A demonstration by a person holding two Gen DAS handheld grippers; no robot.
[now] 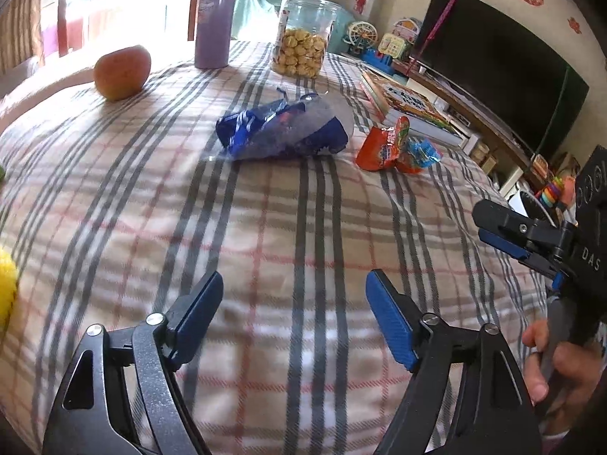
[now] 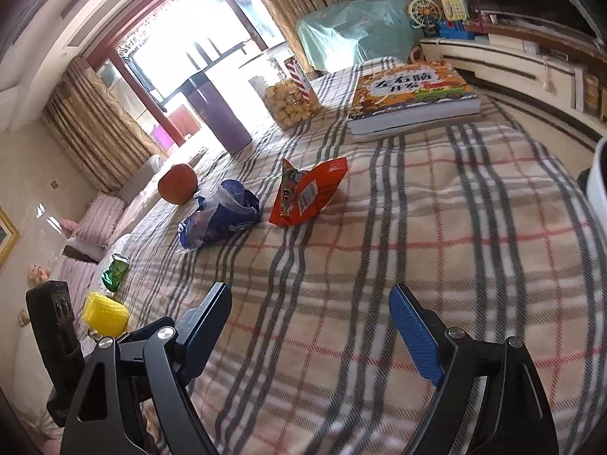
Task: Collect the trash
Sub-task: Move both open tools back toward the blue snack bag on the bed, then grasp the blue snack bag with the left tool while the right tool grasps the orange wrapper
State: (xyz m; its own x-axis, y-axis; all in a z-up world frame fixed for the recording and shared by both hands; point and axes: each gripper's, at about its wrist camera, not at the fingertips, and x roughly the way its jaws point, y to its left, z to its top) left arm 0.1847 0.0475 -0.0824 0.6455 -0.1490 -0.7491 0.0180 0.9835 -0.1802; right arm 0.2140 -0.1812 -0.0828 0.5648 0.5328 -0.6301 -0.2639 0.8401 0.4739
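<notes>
Nothing has been collected so far as these views show: every scrap of rubbish lies loose on the plaid-covered desk [image 1: 288,250], and no bin or bag for it is in sight. Going left to right in the left wrist view, a yellow object [image 1: 7,288] peeks in at the left edge, and the right wrist view shows a crushed green can [image 2: 115,272] close by it on that same side. An apple [image 1: 122,72] sits toward the far left, then a purple flask [image 1: 214,19] and a clear jar of snacks [image 1: 301,38] along the far edge; none of these three looks like rubbish. In the middle lies the crumpled blue wrapper [image 1: 280,129], and just to its right the torn orange snack packet [image 1: 387,144] with a small blue wrapper [image 1: 423,151] touching it. A stack of books [image 1: 406,108] sits near the far right corner. The left tongs [image 1: 294,314] stand released with nothing between them, pointed at the blue wrapper but well short of it. The right tongs [image 2: 311,326] are likewise spread wide and empty, aimed toward the orange packet, also well apart from it. I judge this an early approach: both wrappers, the small one, and probably the can remain to be picked up.
</notes>
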